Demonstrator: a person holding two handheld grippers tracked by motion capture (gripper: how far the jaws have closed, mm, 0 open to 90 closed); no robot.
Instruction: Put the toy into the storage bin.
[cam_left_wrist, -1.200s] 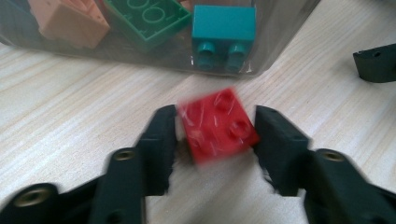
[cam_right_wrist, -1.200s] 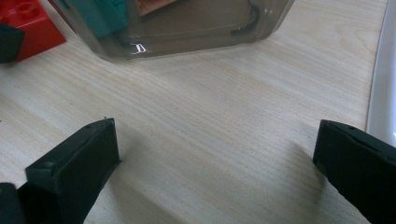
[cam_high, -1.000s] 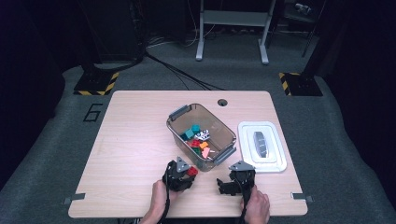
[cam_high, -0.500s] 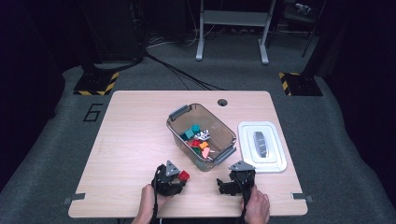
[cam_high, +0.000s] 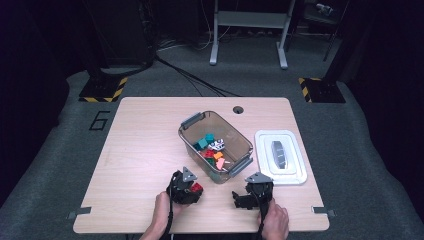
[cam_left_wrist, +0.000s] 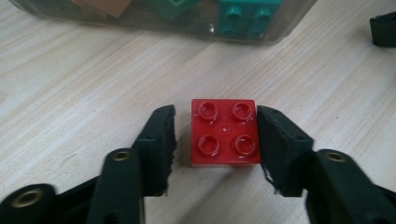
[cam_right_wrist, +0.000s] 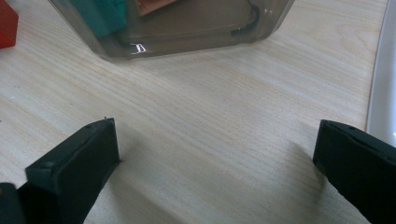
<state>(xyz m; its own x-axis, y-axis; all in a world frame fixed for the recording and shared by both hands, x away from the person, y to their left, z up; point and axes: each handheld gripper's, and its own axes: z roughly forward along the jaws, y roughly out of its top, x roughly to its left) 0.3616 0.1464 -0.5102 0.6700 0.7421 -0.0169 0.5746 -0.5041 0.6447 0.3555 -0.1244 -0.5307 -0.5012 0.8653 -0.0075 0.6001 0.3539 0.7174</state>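
- Having just been opening around red brick (cam_left_wrist: 225, 132), left gripper (cam_left_wrist: 215, 140) jaws standing apart, 1 pad clear.
- Resting near bin (cam_high: 216, 143), right gripper (cam_right_wrist: 215, 154) gaping wide, nothing between.

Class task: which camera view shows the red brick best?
The left gripper view: the red brick lies close, four studs clear, between the left gripper's jaws. The high view shows a small red spot; the right gripper view, one corner.

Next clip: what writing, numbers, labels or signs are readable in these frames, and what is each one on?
"6": a large dark numeral on the grey floor, left of the table.
Black-and-yellow hazard stripes, no words: on two floor plates behind the table.
Black-and-white piece in the clear bin: any marking is too small to read.
Red brick, white lid: no text visible.
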